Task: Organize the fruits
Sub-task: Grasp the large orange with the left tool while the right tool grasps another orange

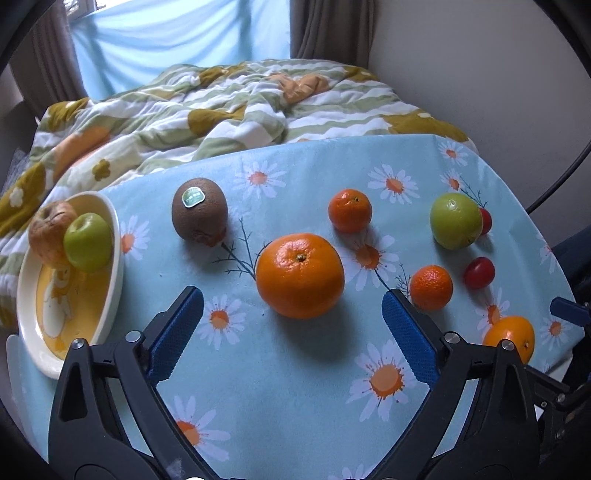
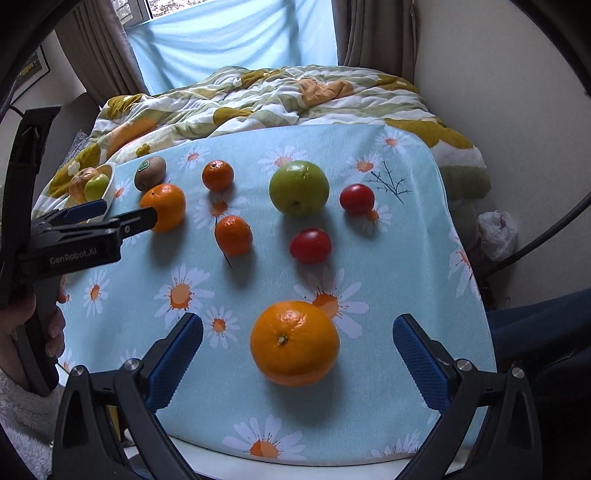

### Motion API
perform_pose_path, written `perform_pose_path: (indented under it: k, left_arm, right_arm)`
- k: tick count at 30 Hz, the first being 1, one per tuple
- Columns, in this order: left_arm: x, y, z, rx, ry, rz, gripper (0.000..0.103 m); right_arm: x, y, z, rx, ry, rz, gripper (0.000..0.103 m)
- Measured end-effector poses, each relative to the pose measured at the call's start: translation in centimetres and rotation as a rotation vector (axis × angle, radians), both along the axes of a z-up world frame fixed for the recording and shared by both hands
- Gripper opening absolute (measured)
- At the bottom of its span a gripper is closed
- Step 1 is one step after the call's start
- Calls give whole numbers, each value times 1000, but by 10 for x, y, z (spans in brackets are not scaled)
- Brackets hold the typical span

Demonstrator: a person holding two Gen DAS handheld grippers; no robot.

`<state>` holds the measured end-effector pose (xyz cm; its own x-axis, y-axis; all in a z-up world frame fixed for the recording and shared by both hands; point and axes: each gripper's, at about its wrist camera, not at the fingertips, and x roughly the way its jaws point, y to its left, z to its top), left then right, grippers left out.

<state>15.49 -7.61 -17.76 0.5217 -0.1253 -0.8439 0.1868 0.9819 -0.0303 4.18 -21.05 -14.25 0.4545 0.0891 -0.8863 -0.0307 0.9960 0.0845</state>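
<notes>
Left gripper [image 1: 291, 314] spread wide, empty; large orange [image 1: 300, 275] just ahead between its fingertips. Right gripper [image 2: 297, 334] likewise agape, empty; another orange [image 2: 294, 342] between its blue pads [image 2: 177, 354]. Bowl [image 1: 110, 284] far left.

A bed [image 1: 229, 110] with a rumpled floral quilt [image 2: 258, 99] stands behind the desk [image 2: 388, 295]. Beyond the bed, a daylit window [image 1: 177, 40] carries a pale blue curtain between grey-brown drapes [image 2: 369, 33]. A plain wall [image 1: 480, 66] lies right of the bed.
</notes>
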Motion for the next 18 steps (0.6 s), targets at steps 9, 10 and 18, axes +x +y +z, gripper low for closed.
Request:
perform_pose_path:
  k: [9, 10, 18]
  left_arm:
    - [22, -5, -23, -12, 18, 24, 86]
    - [24, -6, -26, -11, 28, 20, 82]
    - [23, -9, -34, 0, 37, -2, 65]
  right_arm:
    - [-1, 5, -21, -10, 17, 44, 98]
    - [-2, 5, -22, -11, 21, 48, 95]
    - [-3, 6, -28, -24, 31, 58, 85]
